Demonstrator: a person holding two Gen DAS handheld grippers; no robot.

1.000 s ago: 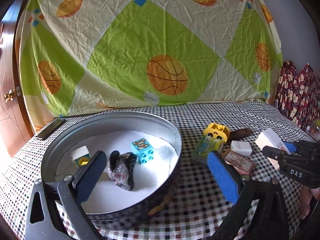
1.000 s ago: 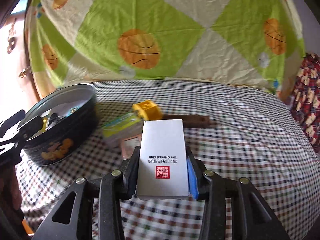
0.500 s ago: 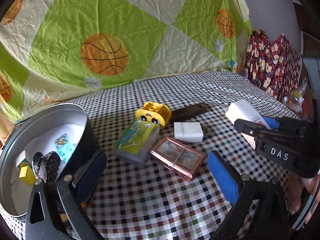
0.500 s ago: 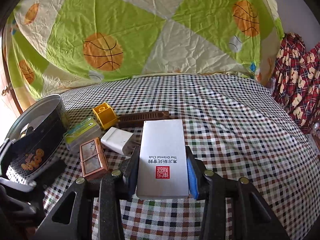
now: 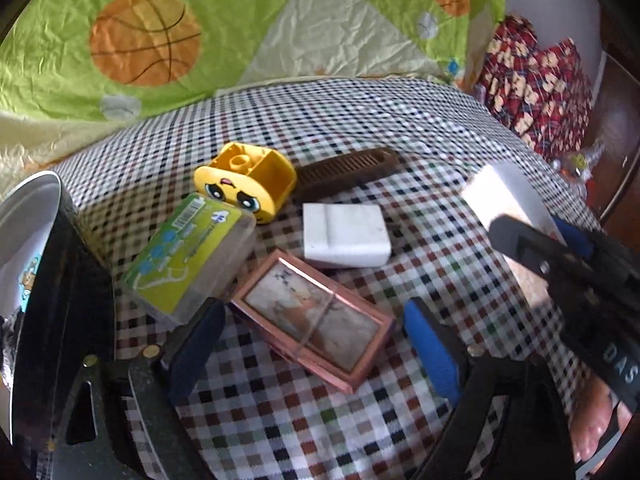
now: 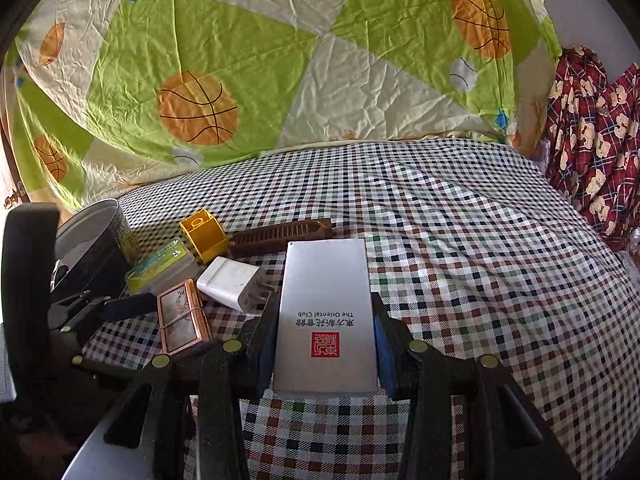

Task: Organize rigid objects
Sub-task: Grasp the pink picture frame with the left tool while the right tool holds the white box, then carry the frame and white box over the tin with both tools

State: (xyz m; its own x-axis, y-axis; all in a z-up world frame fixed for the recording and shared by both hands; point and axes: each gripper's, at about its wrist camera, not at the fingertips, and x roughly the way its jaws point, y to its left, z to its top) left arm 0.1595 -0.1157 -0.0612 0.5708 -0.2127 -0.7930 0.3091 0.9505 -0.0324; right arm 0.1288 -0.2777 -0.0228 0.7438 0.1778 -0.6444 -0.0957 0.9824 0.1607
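A pink flat case (image 5: pixel 312 320) (image 6: pixel 182 322) lies on the checked cloth. My left gripper (image 5: pixel 312 340) straddles it with its jaws closing; the blue pads stand just clear of its ends. Beyond it are a green-labelled clear box (image 5: pixel 188 256), a yellow face block (image 5: pixel 248 176), a brown comb (image 5: pixel 348 168) and a white plug adaptor (image 5: pixel 346 236). The round tin (image 5: pixel 36 216) (image 6: pixel 92 220) stands at the left. My right gripper (image 6: pixel 325 308) is shut on a white printed box (image 6: pixel 326 320) (image 5: pixel 504 204), held above the cloth right of the pile.
A basketball-patterned sheet (image 6: pixel 280 60) hangs behind the table. Red bear-print fabric (image 6: pixel 592 128) hangs at the right. A blue block (image 5: pixel 30 272) shows inside the tin. A person's sandalled foot (image 5: pixel 596 412) is at the lower right.
The left gripper swung right from over the tin, dropped over the pink case, and its jaws narrowed slightly. The right gripper drifted a little, still holding the white box.
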